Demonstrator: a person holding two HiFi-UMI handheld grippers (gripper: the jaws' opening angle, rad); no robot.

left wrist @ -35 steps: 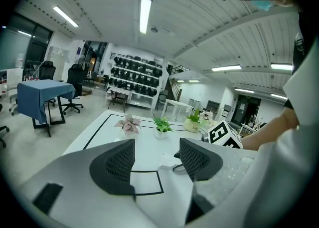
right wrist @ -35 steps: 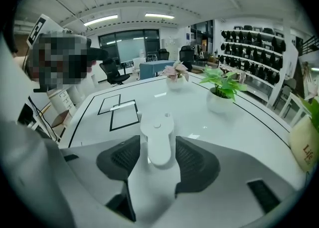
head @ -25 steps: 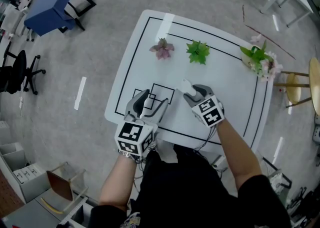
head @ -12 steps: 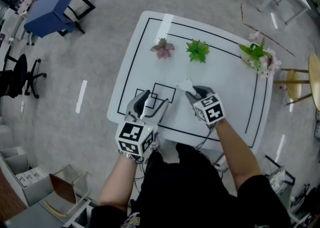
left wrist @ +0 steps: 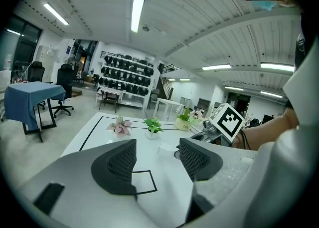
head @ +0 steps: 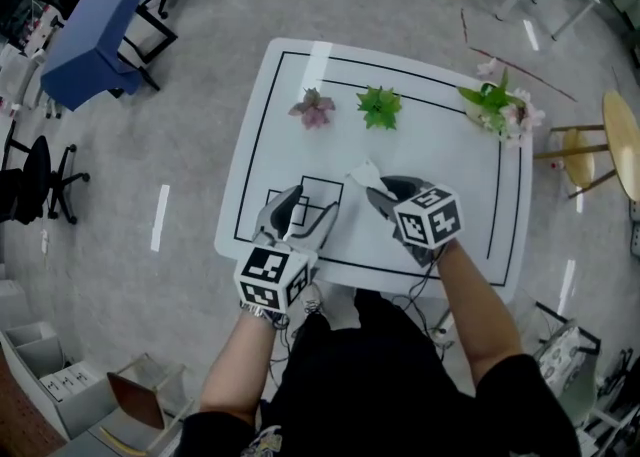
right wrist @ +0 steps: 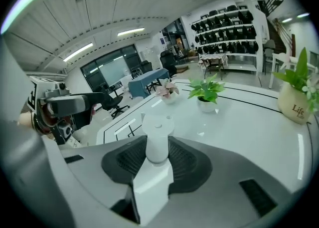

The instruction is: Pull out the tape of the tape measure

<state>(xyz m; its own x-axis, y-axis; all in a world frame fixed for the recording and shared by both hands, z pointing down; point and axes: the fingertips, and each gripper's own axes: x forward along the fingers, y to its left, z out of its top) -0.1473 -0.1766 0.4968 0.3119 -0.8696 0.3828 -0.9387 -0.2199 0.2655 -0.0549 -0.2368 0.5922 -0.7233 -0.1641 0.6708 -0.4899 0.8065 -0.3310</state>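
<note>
The right gripper grips the white tape measure across its flat sides, its jaws having just been closing on the case, and holds it above the white table. Just to its left, the left gripper hangs with jaws apart and nothing between them, over a black-lined square. Beyond both grippers stand small potted plants. The case looks light, rigid and smooth, so it is likely to twist or slip under a pull. A firm hold across its broad faces seems right. The free gripper would need the tape's end tab, which cannot be made out here.
</note>
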